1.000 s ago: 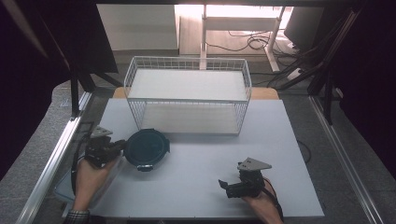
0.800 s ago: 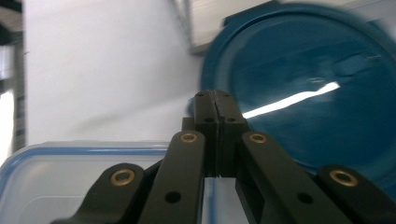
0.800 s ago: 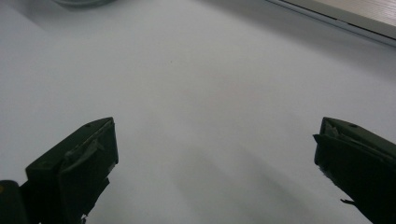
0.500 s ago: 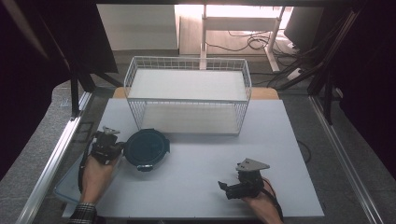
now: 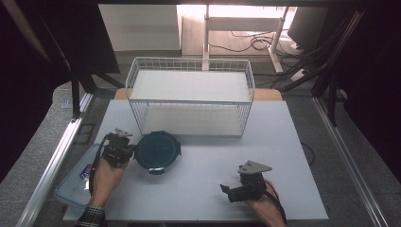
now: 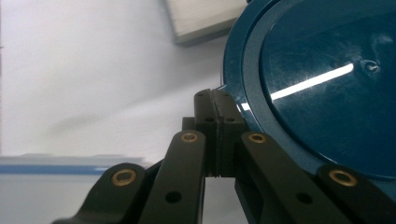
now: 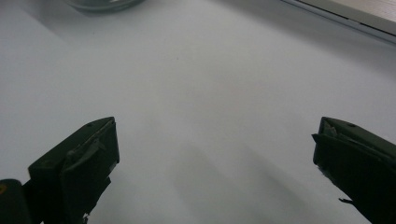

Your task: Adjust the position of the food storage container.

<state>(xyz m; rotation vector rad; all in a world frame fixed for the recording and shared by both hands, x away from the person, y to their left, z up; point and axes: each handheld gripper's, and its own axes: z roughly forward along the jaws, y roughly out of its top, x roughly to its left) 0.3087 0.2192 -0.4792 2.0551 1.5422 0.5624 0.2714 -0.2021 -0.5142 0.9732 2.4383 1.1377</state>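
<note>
A round dark blue lid (image 5: 158,150) lies flat on the white mat, just in front of the wire basket. My left gripper (image 5: 132,152) is low at the lid's left edge. In the left gripper view the lid (image 6: 327,93) is at the right, and my left gripper (image 6: 215,100) has its jaws pressed together, with the tips against the rim. I see nothing between them. My right gripper (image 5: 226,190) rests near the mat's front edge, pointing left. In its own view my right gripper (image 7: 215,154) is wide open over bare mat.
A white wire basket (image 5: 189,101) stands at the back of the mat (image 5: 283,142). A clear plastic container with a blue trim (image 5: 75,182) lies at the front left, under the left forearm. Metal rails run along both sides of the table.
The left hand has slid right and slightly down, bringing its gripper up to the lid's left rim. The right hand and the lid have stayed put.
</note>
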